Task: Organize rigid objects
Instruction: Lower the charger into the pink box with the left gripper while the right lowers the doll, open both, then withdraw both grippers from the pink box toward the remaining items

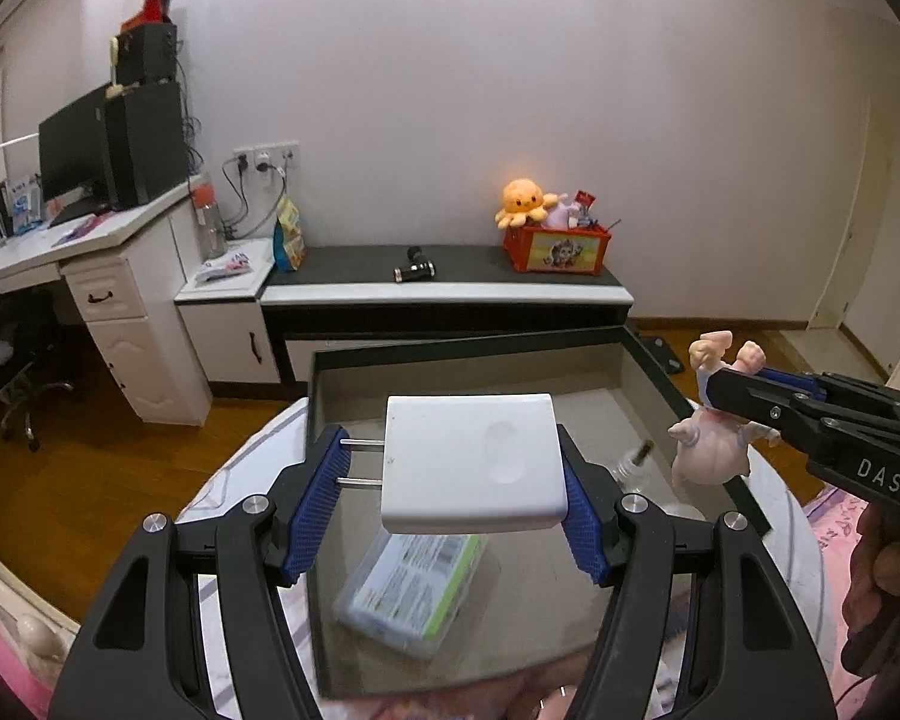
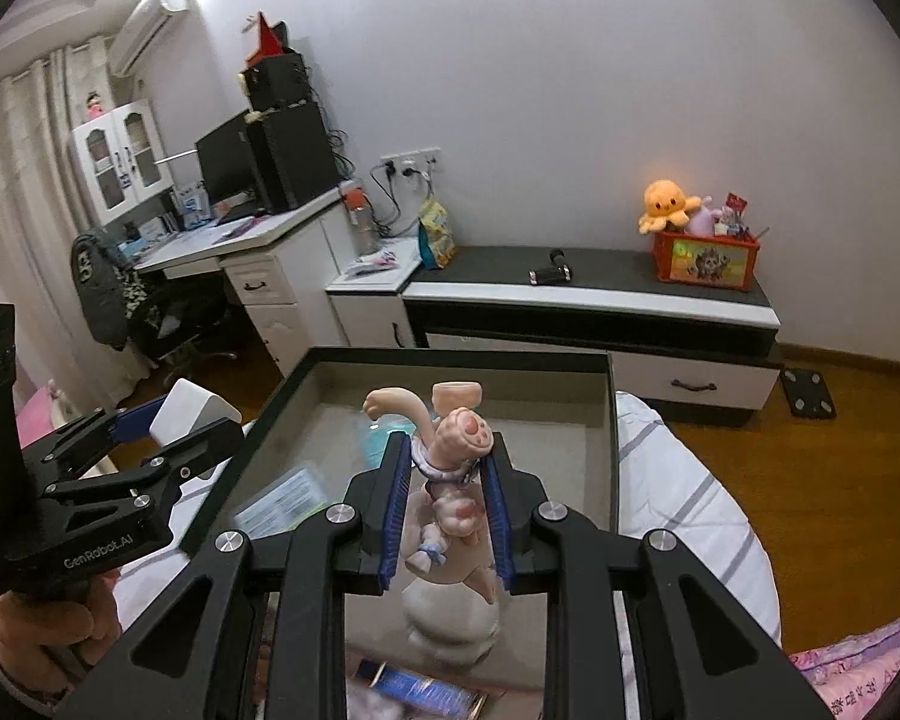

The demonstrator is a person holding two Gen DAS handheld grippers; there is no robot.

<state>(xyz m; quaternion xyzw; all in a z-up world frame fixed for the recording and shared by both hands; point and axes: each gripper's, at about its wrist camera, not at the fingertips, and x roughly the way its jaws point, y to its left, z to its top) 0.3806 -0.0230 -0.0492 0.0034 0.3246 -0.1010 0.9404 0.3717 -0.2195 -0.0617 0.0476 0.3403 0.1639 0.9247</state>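
aloft, left tongs point(image 1: 456, 480) clamped on white charger point(image 1: 471, 459), right tongs point(image 2: 444, 498) on pink figurine point(image 2: 450, 480).

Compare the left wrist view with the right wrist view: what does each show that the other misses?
Only the left wrist view shows the white charger's two metal prongs and a green-labelled clear case lying in the tray under it. Only the right wrist view shows the curtains, the white glass-door cabinet and the air conditioner. Both show the left gripper clamped on the charger, the right gripper closed on the pink figurine, the dark-rimmed tray and the orange octopus plush.
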